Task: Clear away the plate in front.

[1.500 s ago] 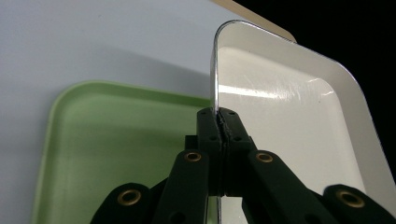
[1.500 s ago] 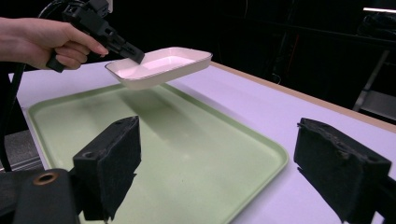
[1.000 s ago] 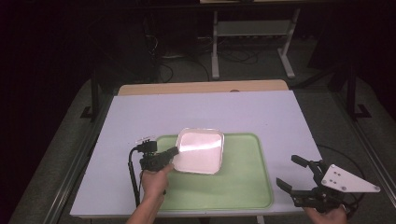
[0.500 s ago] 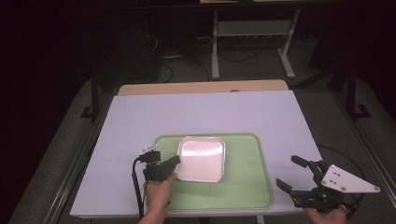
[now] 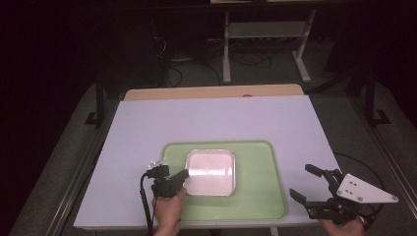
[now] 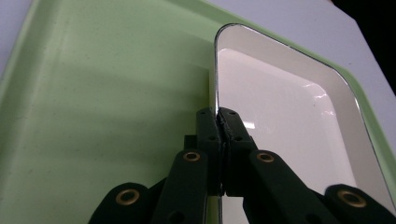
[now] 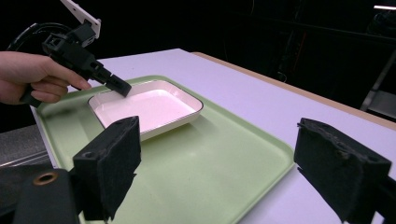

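The shallow white square dish [image 5: 210, 171] sits on the pale green tray [image 5: 260, 196]; your left gripper [image 6: 218, 122] jaws pinch only its thin rim, so lifting may tip it loose. Right gripper [image 5: 309, 188] jaws spread.

Pale table [image 5: 147, 123] (wooden far edge) carries green tray [image 5: 255, 196].

Black grippers [image 5: 183, 175] with brass-ringed screw holes, black cables, grey triangular plate [image 5: 366, 189].
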Demonstrator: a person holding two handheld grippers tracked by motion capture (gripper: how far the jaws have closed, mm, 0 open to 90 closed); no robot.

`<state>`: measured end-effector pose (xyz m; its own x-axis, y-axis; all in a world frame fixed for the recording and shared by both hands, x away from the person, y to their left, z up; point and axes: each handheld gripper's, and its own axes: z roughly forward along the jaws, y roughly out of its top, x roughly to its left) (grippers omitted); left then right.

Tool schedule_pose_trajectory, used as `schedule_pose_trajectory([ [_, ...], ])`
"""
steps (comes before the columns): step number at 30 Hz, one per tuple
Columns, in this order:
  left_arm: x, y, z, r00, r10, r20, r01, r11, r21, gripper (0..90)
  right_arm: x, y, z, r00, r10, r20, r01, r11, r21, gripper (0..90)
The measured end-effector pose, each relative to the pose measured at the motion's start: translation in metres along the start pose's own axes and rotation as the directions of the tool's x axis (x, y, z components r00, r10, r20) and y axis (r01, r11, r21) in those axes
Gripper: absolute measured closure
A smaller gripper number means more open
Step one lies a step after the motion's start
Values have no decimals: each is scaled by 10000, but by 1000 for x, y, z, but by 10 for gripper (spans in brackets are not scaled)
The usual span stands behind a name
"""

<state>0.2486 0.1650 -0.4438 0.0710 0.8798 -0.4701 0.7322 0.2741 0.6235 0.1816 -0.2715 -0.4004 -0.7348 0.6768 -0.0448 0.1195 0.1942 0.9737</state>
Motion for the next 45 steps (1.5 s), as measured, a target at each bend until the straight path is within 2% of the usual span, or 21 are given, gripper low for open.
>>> schedule_pose_trajectory([
  [13, -5, -11, 10, 9995, -185, -274, 192, 9995, 248, 873, 0, 0, 1, 10000, -8, -63, 8, 10000, 33, 139],
  [24, -8, -17, 8, 9991, -245, -334, 252, 9995, 198, 867, -2, -1, 1, 9999, 18, -156, -18, 10000, 12, 139],
  [45, -4, -23, 5, 9996, -278, 25, 277, 9996, 83, 843, -1, 0, 6, 9998, -24, -177, 26, 10000, 89, 139],
])
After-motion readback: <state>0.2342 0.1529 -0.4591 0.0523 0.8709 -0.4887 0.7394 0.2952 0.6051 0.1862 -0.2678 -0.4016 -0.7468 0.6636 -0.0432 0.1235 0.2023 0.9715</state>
